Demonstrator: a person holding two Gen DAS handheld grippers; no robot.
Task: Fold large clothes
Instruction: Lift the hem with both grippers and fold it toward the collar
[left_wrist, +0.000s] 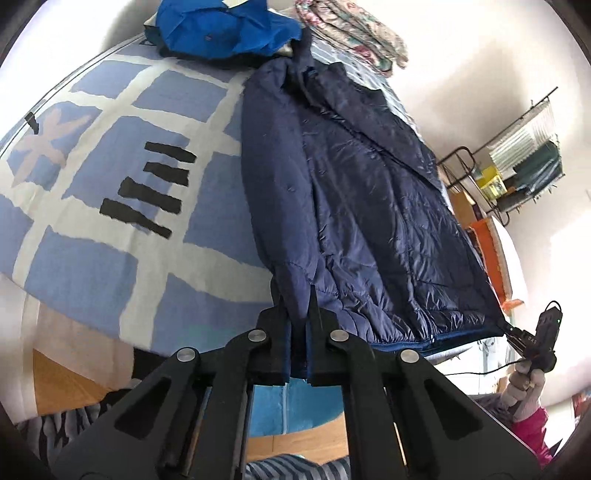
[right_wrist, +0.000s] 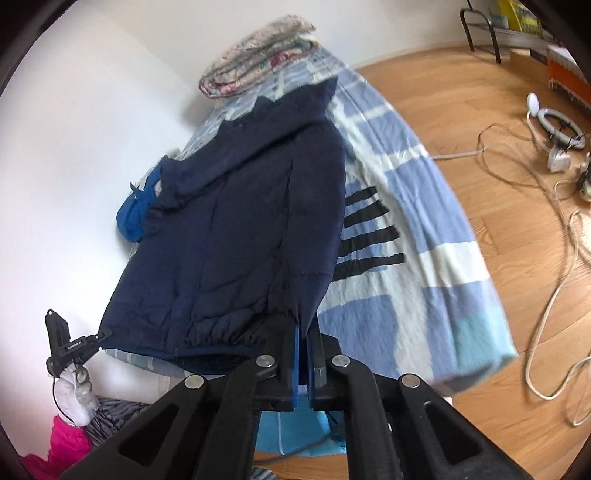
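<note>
Two grippers, both yours, clamped tight on the navy jacket (left_wrist: 369, 206): left gripper (left_wrist: 298, 306) pinches one hem corner, right gripper (right_wrist: 302, 332) the other. Jacket lies lengthwise on the blue-checked bedspread (left_wrist: 110, 206), hem lifted at the bed's near edge, hood toward the folded quilt (right_wrist: 255, 77).

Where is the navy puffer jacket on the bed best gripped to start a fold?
At the two bottom hem corners, approached from the foot of the bed. The navy puffer jacket lies flat with hem nearest, collar far. The left gripper and right gripper are each shut on a corner there.
</note>
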